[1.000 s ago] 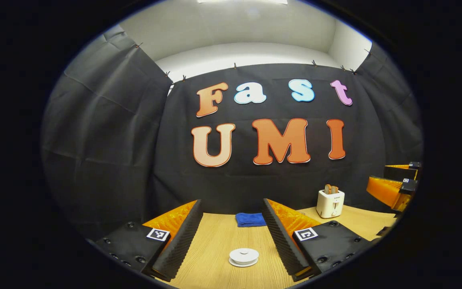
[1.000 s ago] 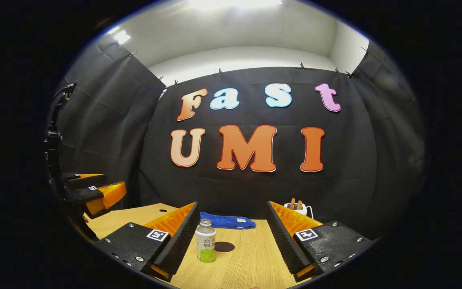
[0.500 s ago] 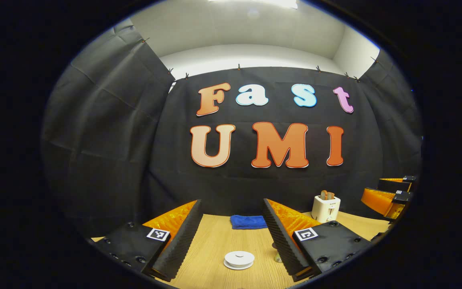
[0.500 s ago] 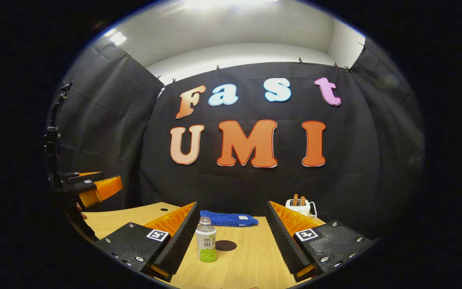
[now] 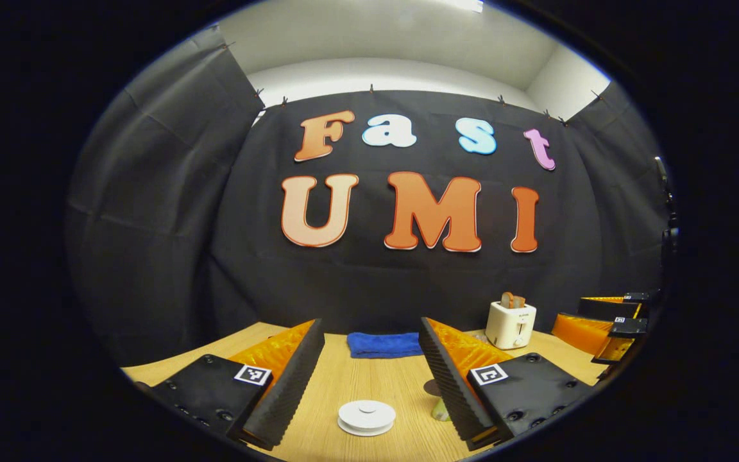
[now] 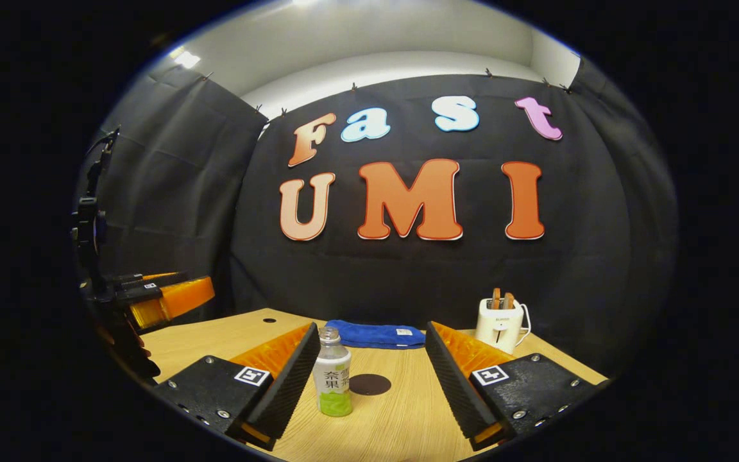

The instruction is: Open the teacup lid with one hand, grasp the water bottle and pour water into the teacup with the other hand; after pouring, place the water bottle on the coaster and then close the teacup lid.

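A white teacup with its lid (image 5: 366, 417) on stands on the wooden table (image 5: 344, 385), low between the spread fingers of my left gripper (image 5: 371, 321), which is open and holds nothing. A small clear bottle with a green label (image 6: 333, 372) stands upright just inside the left finger of my right gripper (image 6: 372, 325), also open and apart from it. A dark round coaster (image 6: 370, 384) lies right behind the bottle. In the left gripper view the bottle's base (image 5: 440, 410) peeks out behind the right finger.
A folded blue cloth (image 6: 376, 334) lies at the table's far edge by the black wall. A white toaster (image 6: 500, 324) with toast stands at the back right. The other gripper (image 6: 158, 298) hovers at the left over the table.
Both grippers have moved closer to the table and tipped down a little; more tabletop shows. The bottle and the coaster look nearer and larger. Both stay open.
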Demonstrator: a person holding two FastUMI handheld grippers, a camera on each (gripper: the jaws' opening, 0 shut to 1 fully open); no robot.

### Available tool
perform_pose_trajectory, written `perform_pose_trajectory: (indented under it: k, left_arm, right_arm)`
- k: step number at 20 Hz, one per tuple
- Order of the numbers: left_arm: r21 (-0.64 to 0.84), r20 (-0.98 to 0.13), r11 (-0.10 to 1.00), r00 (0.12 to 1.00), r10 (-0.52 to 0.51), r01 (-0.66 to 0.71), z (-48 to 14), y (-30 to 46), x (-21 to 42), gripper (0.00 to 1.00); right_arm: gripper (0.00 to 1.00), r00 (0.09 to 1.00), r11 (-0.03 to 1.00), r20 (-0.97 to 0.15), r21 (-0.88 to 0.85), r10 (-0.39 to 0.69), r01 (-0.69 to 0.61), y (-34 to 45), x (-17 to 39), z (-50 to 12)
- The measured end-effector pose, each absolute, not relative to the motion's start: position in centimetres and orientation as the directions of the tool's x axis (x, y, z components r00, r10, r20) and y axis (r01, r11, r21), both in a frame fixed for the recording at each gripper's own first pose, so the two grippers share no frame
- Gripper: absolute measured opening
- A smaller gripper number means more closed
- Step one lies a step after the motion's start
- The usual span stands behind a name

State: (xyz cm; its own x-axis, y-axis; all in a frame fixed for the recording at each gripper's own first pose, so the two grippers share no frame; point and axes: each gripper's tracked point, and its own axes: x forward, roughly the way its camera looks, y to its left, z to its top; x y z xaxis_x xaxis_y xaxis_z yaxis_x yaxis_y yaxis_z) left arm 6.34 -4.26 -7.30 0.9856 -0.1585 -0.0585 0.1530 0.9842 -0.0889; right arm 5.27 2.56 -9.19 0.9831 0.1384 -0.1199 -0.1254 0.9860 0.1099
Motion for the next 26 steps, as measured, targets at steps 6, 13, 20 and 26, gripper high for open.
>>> perform_pose_trajectory:
  k: [6, 13, 20, 26]
  left_arm:
    - [-0.073, -0.217, 0.981, 0.957, -0.193, 0.181, -15.5, -4.9, 8.4, 0.88]
    - [-0.047, -0.373, 0.98, 0.907, -0.197, 0.193, -22.0, -5.4, 9.5, 0.8]
    - [0.038, -0.446, 0.976, 0.877, -0.176, 0.215, -25.2, -6.4, 9.8, 0.8]
    - [0.035, -0.472, 0.979, 0.867, -0.159, 0.199, -26.4, -6.3, 10.1, 0.62]
  right_arm:
    - [0.99, 0.971, 0.977, -0.146, 0.123, 0.189, -0.172, 4.0, 7.5, -12.4]
    - [0.99, 0.95, 0.972, -0.209, 0.096, 0.23, -0.214, 5.7, 8.4, -15.8]
    - [0.99, 0.941, 0.968, -0.23, 0.1, 0.249, -0.232, 6.1, 8.9, -17.0]
    - [0.99, 0.931, 0.962, -0.246, 0.101, 0.27, -0.252, 6.6, 9.0, -17.9]
